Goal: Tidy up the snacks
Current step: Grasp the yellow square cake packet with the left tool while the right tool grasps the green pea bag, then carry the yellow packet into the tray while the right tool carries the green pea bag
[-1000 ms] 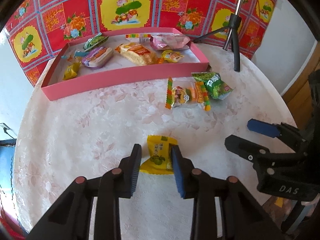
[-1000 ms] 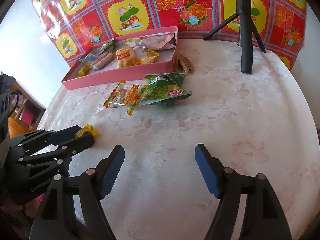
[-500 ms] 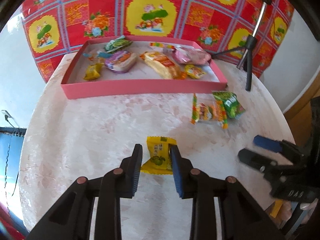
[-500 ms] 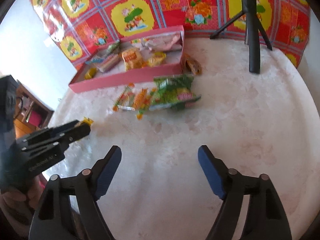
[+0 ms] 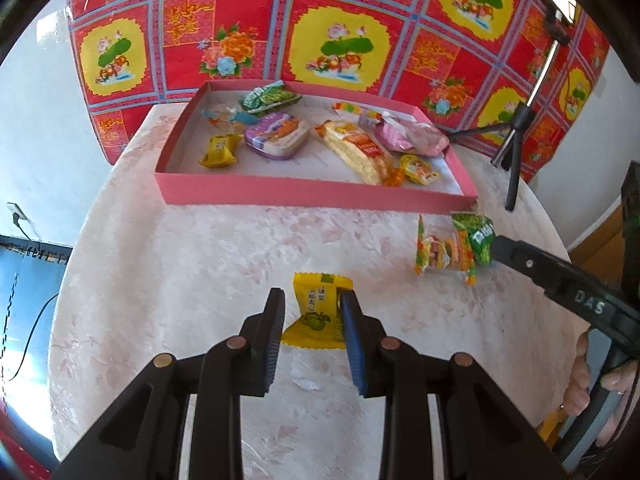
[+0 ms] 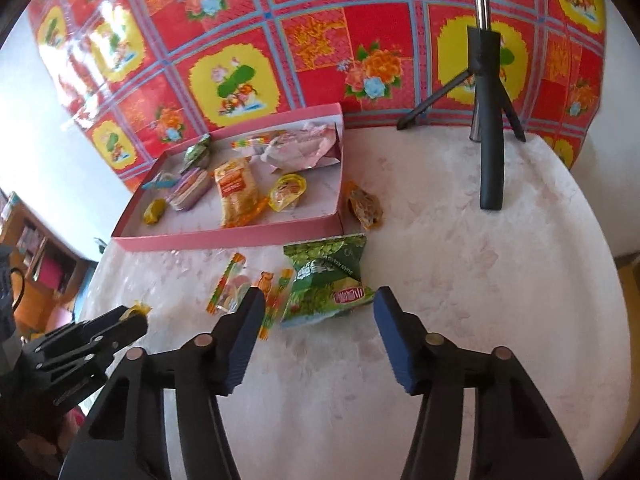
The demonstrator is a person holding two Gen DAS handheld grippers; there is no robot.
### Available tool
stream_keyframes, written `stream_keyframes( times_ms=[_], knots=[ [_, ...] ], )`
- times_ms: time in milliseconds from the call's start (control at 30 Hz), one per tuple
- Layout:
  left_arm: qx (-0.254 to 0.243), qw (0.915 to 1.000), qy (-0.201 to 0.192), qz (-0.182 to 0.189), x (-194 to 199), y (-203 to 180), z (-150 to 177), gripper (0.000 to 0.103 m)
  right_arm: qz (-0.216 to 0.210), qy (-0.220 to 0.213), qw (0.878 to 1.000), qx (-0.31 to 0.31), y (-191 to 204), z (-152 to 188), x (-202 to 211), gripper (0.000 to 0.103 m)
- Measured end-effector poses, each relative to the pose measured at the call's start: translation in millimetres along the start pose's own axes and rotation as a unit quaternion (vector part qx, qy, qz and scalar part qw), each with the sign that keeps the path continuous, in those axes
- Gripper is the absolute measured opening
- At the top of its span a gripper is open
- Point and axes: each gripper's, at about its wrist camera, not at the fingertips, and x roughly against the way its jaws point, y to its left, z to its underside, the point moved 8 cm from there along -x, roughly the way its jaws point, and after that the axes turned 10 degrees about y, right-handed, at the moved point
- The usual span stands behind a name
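My left gripper is shut on a small yellow snack packet and holds it above the table. The pink tray at the back holds several snacks. My right gripper is open, its fingers on either side of a green snack bag on the table. A gummy candy packet lies just left of the green bag. A brown wrapped snack lies by the tray's right end. The green bag and gummy packet also show in the left wrist view.
A black tripod stands at the back right of the round white table. A red and yellow patterned cloth hangs behind the tray. The tray's front wall faces me.
My left gripper has lifted and carried the yellow packet toward the tray. My right gripper has moved forward to the green bag, which now lies between its open fingers.
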Motion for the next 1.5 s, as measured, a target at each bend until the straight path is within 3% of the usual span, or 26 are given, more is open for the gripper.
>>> stream_keyframes(
  times_ms=[467, 900, 1500],
  knots=[
    [0.014, 0.9999, -0.005, 0.001, 4, 8, -14, 0.030, 0.015, 0.027, 0.999, -0.017, -17, -8, -25, 0.055],
    [0.019, 0.9997, -0.014, -0.007, 6, 10, -19, 0.030, 0.003, 0.001, 1.000, -0.007, -22, -7, -12, 0.029],
    [0.024, 0.9991, -0.034, -0.004, 14, 11, -22, 0.030, -0.018, -0.024, 0.999, 0.017, -2, -3, 23, 0.028]
  ],
)
